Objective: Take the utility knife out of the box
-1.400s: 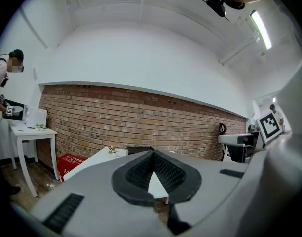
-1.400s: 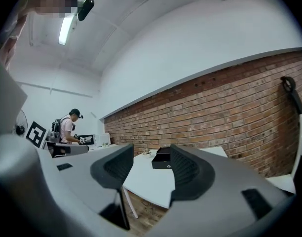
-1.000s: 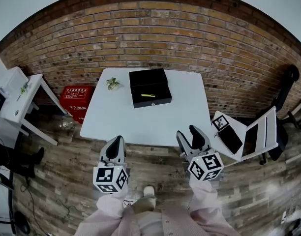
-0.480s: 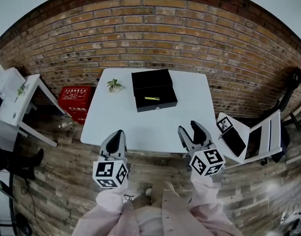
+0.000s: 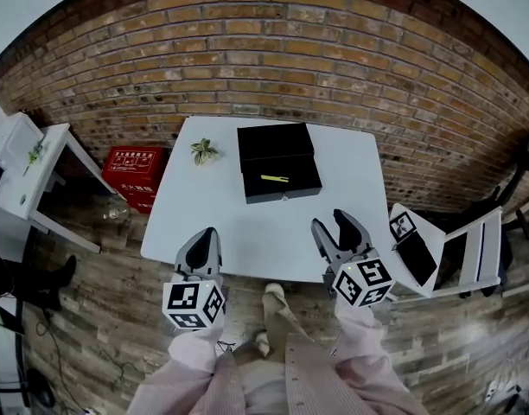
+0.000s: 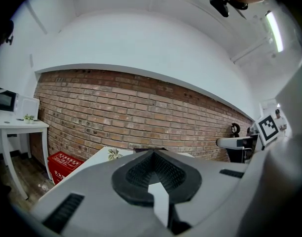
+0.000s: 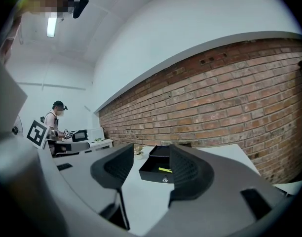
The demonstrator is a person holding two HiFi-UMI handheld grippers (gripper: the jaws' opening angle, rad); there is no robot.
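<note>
A black box (image 5: 279, 164) lies open on the far half of the white table (image 5: 213, 206), its lid folded back. Inside it rests a yellow utility knife (image 5: 274, 178), which the right gripper view shows as a thin yellow strip (image 7: 165, 170) in the box (image 7: 158, 168). My left gripper (image 5: 201, 247) hovers at the table's near edge, left of the box, jaws closed together. My right gripper (image 5: 338, 235) hangs over the near right edge with its jaws apart and nothing between them. Both are well short of the box.
A small potted plant (image 5: 201, 151) sits on the table left of the box. A red crate (image 5: 133, 175) stands on the floor by the brick wall. A white side table (image 5: 31, 184) is at left, a white chair (image 5: 442, 258) at right. A person (image 7: 55, 122) stands far off.
The view has moved toward the table, so the box and knife sit closer and lower. Both grippers now reach the table's near edge. Their jaws look the same.
</note>
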